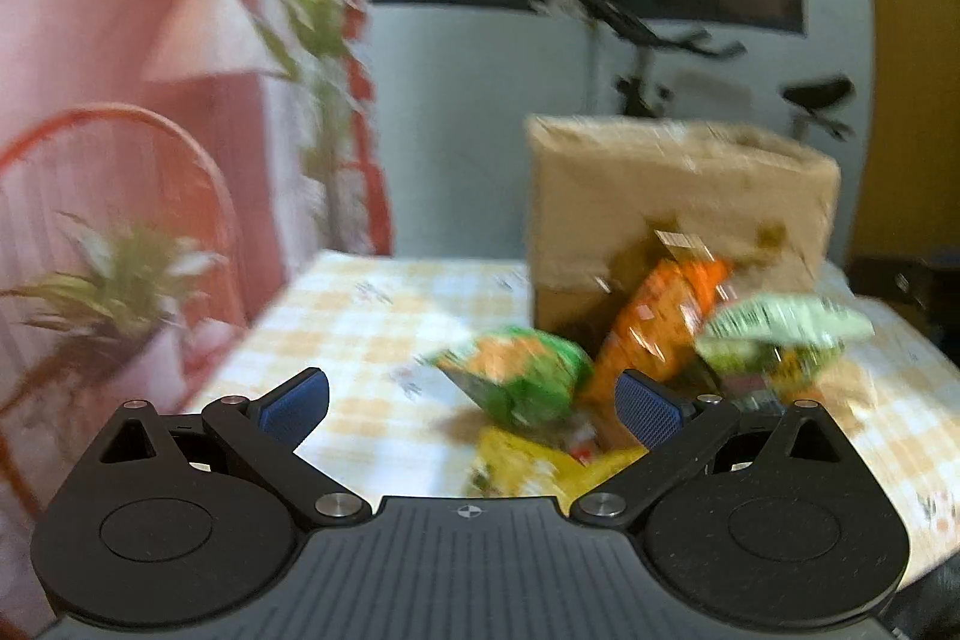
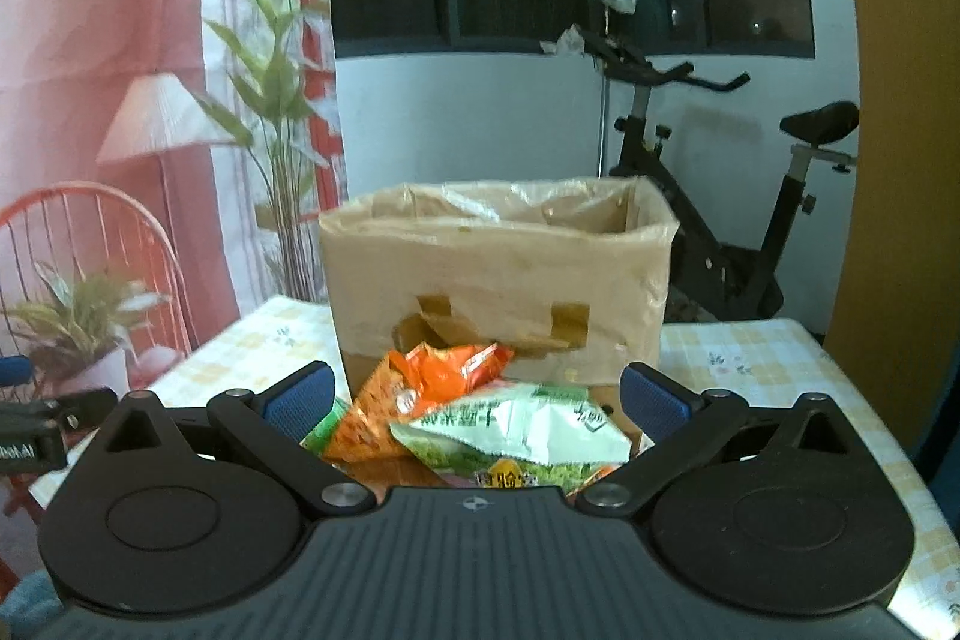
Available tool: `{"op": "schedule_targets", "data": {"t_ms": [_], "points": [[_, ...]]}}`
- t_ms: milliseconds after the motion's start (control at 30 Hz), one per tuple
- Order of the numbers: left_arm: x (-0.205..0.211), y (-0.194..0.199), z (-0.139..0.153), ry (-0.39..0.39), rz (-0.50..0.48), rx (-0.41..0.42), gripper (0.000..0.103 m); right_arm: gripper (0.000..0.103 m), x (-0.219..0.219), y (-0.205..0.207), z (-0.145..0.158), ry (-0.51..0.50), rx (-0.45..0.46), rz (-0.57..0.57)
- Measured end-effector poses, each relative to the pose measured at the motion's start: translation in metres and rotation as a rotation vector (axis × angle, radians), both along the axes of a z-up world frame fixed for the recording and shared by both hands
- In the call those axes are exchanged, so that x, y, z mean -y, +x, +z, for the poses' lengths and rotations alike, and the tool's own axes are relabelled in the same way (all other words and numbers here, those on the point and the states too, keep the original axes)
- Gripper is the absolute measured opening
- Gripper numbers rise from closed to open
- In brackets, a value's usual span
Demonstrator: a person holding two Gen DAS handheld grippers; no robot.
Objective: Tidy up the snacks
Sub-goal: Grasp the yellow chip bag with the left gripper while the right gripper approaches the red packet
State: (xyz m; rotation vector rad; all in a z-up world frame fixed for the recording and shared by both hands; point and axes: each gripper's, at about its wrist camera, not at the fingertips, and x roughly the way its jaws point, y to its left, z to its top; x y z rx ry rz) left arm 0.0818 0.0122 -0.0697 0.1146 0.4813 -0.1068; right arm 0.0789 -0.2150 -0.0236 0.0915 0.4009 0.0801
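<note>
The left gripper [image 1: 473,403] stands with its blue-padded fingers spread wide and nothing between them, low centre of the left wrist view; the right gripper [image 2: 474,400] is likewise spread and empty, low centre of the right wrist view. The surface [image 1: 372,316], covered in a pale yellow-and-white checked cloth, shows open room at left of centre in the left view, and its left edge runs diagonally toward the lower left. An open-topped brown cardboard box [image 2: 498,274], lined with crinkled clear film and patched with tape, sits at centre frame, with bare cloth on either side. The snacks lie heaped against the box's near face: a glossy orange foil packet [image 2: 420,388] leaning on the box, a crumpled pale green packet [image 2: 528,424] in front of it, a green-and-orange packet [image 1: 522,376], and a yellow packet [image 1: 528,466] lowest in frame. The left view is motion-blurred.
</note>
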Motion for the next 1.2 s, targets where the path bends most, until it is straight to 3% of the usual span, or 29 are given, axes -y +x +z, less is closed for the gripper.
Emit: {"op": "schedule_targets", "data": {"t_ms": [233, 333, 400, 567, 933, 1200], "points": [[0.003, 0.024, -0.033, -0.033, -0.088, -0.103, 0.102, 0.103, 0.005, 0.016, -0.031, 0.013, -0.045, -0.006], [-0.001, 0.030, -0.048, -0.028, -0.087, -0.128, 0.101, 0.103, 0.007, 0.020, -0.040, 0.021, -0.064, -0.011], [-0.005, 0.033, -0.055, -0.035, -0.082, -0.148, 0.095, 0.103, 0.006, 0.022, -0.047, 0.031, -0.076, -0.015], [-0.012, 0.043, -0.071, -0.062, -0.093, -0.197, 0.095, 0.103, 0.007, 0.022, -0.064, 0.051, -0.114, -0.022], [-0.007, 0.059, -0.096, -0.076, -0.125, -0.237, 0.095, 0.103, 0.010, 0.025, -0.087, 0.080, -0.184, -0.024], [-0.001, 0.063, -0.107, -0.051, -0.136, -0.201, 0.101, 0.103, 0.008, 0.028, -0.099, 0.075, -0.218, -0.013]]}}
